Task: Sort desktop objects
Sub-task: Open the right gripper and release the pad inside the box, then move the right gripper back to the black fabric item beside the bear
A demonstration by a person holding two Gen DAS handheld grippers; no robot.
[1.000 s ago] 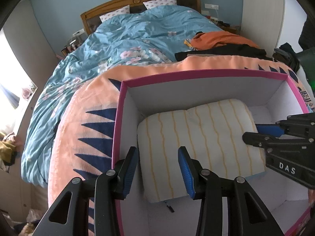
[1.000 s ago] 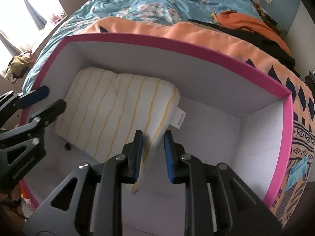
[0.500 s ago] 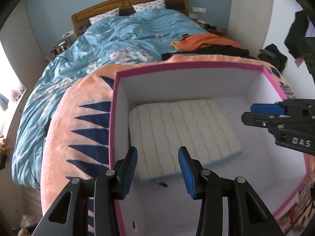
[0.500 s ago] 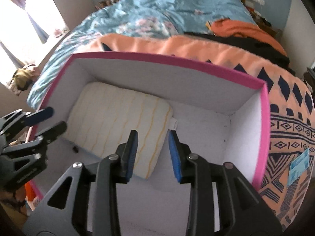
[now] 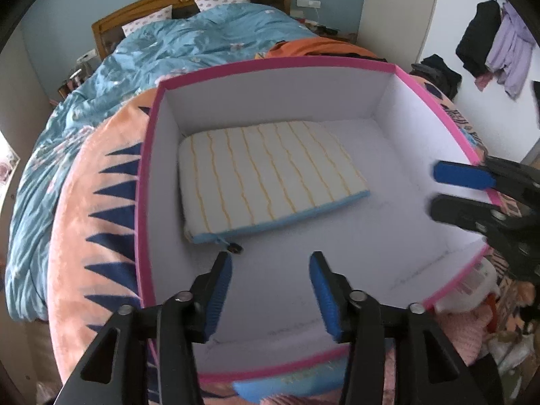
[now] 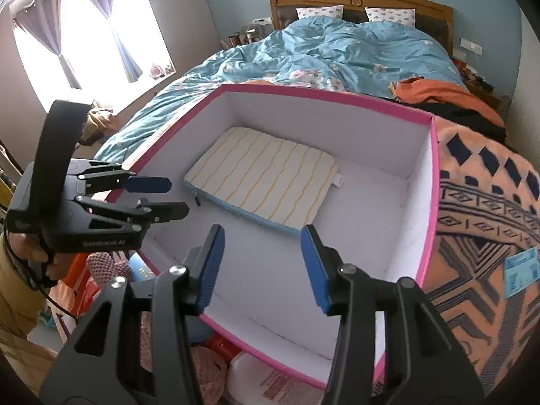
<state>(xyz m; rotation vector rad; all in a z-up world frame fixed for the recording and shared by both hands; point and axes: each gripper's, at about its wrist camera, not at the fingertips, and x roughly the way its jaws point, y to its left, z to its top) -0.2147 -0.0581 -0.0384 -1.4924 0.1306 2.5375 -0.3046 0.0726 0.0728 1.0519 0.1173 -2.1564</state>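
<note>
- My left gripper (image 5: pixel 270 287) hangs over the near edge of the pink-rimmed box (image 5: pixel 270 64). Its blue pads (image 5: pixel 221 290) are spread and have just been opening, with nothing between them.
- My right gripper (image 6: pixel 261 266) is over the same box's near edge. Its jaws have also just been opening and stand apart, holding nothing.
- The yellow-striped pouch (image 5: pixel 266 175) lies flat on the box's white floor, tucked into the far left corner. Its blue zipper edge faces me and the zipper pull (image 5: pixel 234 247) rests on the floor just off its near left corner.
- A small white tag (image 6: pixel 338 179) sticks out at the pouch's right side.
- The pouch is clear of both sets of fingers.
- The box sits on an orange patterned blanket (image 6: pixel 489 202) at the foot of a bed with a blue quilt (image 6: pixel 320 50).
</note>
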